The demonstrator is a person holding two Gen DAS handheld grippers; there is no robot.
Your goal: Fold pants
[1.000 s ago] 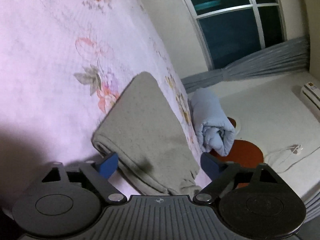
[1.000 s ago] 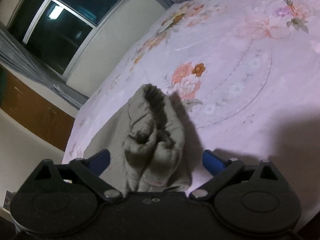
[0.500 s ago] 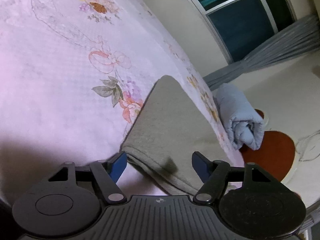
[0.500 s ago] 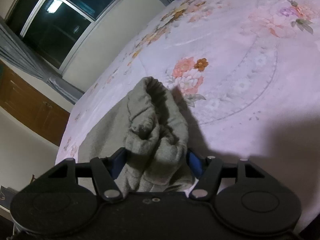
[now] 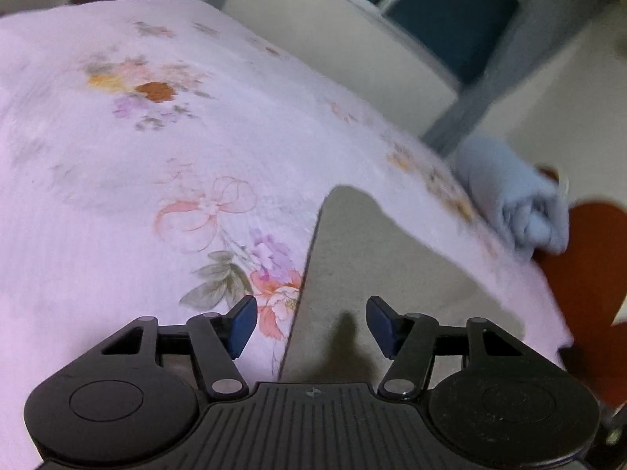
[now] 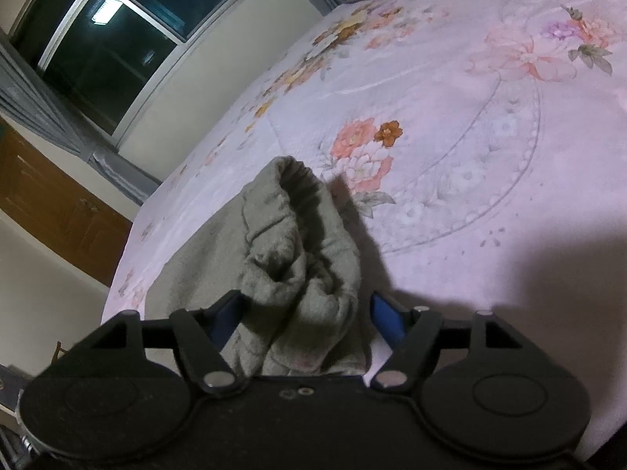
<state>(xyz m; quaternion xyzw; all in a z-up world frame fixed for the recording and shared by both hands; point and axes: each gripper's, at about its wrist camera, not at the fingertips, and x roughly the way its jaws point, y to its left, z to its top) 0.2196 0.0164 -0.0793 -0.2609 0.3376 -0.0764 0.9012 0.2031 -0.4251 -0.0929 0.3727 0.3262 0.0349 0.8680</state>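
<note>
Grey-green pants (image 5: 372, 270) lie flat on the pink floral bedspread (image 5: 117, 180). In the left wrist view my left gripper (image 5: 311, 325) stands with its blue pads apart over the pants' left edge, nothing pinched between them. In the right wrist view the bunched waistband end of the pants (image 6: 298, 258) sits between the blue pads of my right gripper (image 6: 305, 319), which press on it from both sides. The cloth under both gripper bodies is hidden.
A rolled light-blue blanket (image 5: 517, 203) lies at the far bed edge, by a red-brown round surface (image 5: 588, 270). A dark window (image 6: 117, 39), grey curtain and wooden cabinet (image 6: 58, 203) lie beyond the bed. The bedspread (image 6: 490, 137) stretches to the right.
My right gripper has closed onto the bunched end of the pants. My left gripper's pads have narrowed, and it has swung so the view shows more bedspread; it is motion-blurred.
</note>
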